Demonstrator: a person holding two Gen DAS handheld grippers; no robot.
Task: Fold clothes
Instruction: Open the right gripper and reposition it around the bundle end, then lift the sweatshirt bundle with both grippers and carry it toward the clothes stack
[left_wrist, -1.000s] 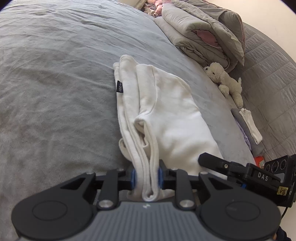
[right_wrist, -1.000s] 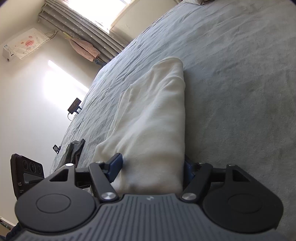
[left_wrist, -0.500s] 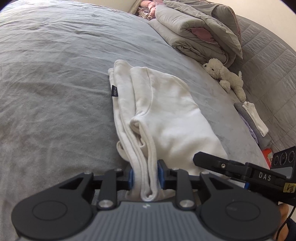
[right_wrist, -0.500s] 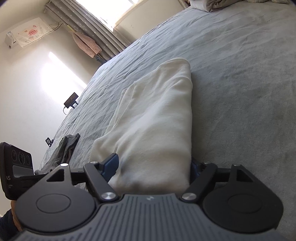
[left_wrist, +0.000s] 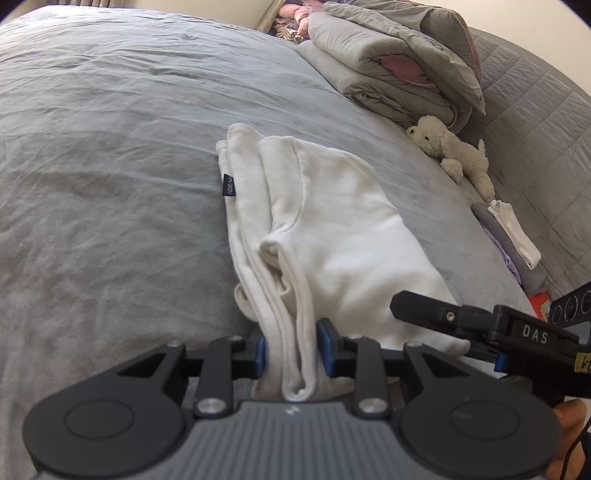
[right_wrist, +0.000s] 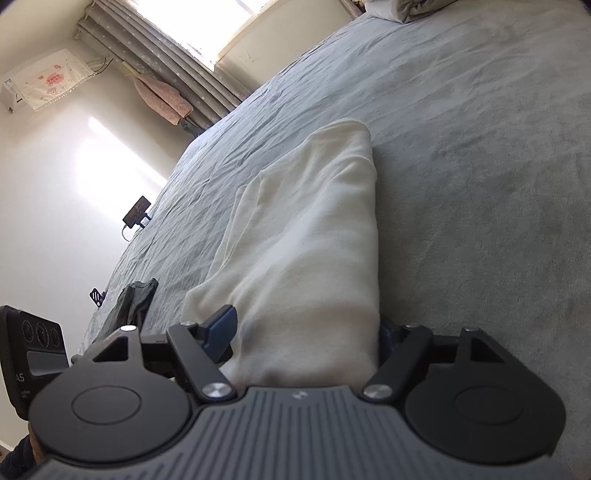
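Nearest, left gripper (left_wrist: 290, 350) pinching hems of the white garment (left_wrist: 332, 229), jaws just easing apart; right gripper (right_wrist: 308, 332) closing wide around its bulk. Beyond, long axis running toward twelve o'clock across the grey bed (left_wrist: 110, 147).

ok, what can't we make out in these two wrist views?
- Left wrist view: the text on the black label of the white garment is too small to read.
- Left wrist view: the folded pile past the plush toy is partly cut off by the right claw.
- Right wrist view: the right claw's far pad is hidden behind the garment.
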